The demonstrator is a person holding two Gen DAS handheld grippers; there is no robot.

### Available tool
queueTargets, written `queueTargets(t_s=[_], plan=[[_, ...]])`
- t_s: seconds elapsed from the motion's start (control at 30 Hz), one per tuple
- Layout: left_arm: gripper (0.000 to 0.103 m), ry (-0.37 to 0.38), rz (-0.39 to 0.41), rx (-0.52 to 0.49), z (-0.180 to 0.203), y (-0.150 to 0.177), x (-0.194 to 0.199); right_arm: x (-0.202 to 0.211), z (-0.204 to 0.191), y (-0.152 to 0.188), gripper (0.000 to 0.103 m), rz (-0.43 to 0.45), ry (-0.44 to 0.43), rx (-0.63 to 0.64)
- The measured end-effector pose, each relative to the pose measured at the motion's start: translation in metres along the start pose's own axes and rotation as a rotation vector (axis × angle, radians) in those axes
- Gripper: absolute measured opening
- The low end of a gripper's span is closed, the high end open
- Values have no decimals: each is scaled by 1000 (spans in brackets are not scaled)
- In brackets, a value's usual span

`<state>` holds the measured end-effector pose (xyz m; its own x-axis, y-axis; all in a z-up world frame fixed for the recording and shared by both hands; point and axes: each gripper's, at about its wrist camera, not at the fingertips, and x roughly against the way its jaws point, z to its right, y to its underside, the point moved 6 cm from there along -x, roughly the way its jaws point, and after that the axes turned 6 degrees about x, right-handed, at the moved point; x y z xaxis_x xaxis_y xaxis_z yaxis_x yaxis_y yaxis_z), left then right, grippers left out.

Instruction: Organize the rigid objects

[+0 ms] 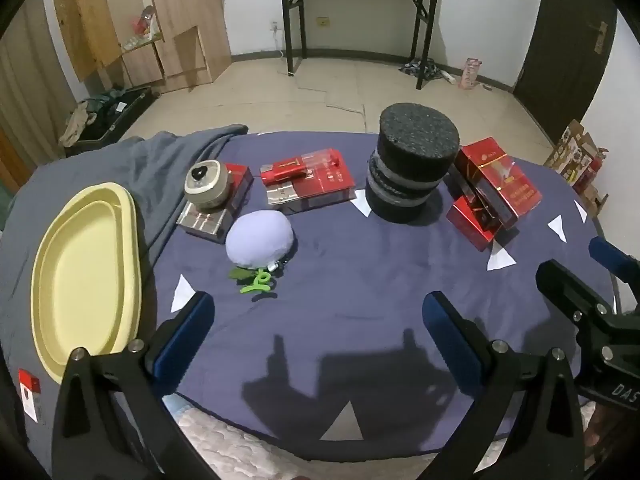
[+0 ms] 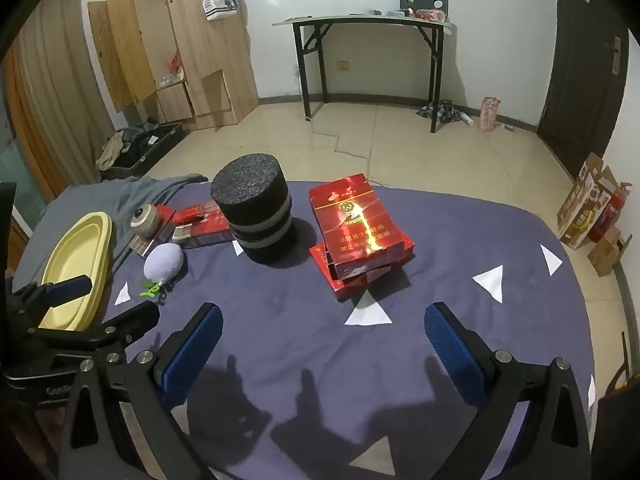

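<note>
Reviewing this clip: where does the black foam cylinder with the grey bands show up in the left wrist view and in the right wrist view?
Left wrist view: black foam cylinder stands right of centre, upper half, on the purple cloth.
Right wrist view: the cylinder sits left of centre, mid-height.
Shared landmark: the stacked red boxes lie just right of it in both views.

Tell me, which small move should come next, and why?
Probably ease the right hand-held gripper forward toward the stacked red boxes: its jaws are open and empty, the stack lies straight ahead, and the yellow tray is empty.
</note>
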<state>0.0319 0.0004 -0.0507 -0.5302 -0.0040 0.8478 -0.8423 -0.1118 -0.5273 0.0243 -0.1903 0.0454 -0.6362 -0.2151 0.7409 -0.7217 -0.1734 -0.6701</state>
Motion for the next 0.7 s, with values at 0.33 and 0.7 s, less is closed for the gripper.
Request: queueTargets(t_s=[0.33, 0.7], plan=[[103, -6, 17, -5, -1, -3, 2, 0, -1, 0, 102, 0, -3, -6], [103, -11, 19, -16, 3, -1, 1, 0, -2, 1, 102, -7, -8, -3]])
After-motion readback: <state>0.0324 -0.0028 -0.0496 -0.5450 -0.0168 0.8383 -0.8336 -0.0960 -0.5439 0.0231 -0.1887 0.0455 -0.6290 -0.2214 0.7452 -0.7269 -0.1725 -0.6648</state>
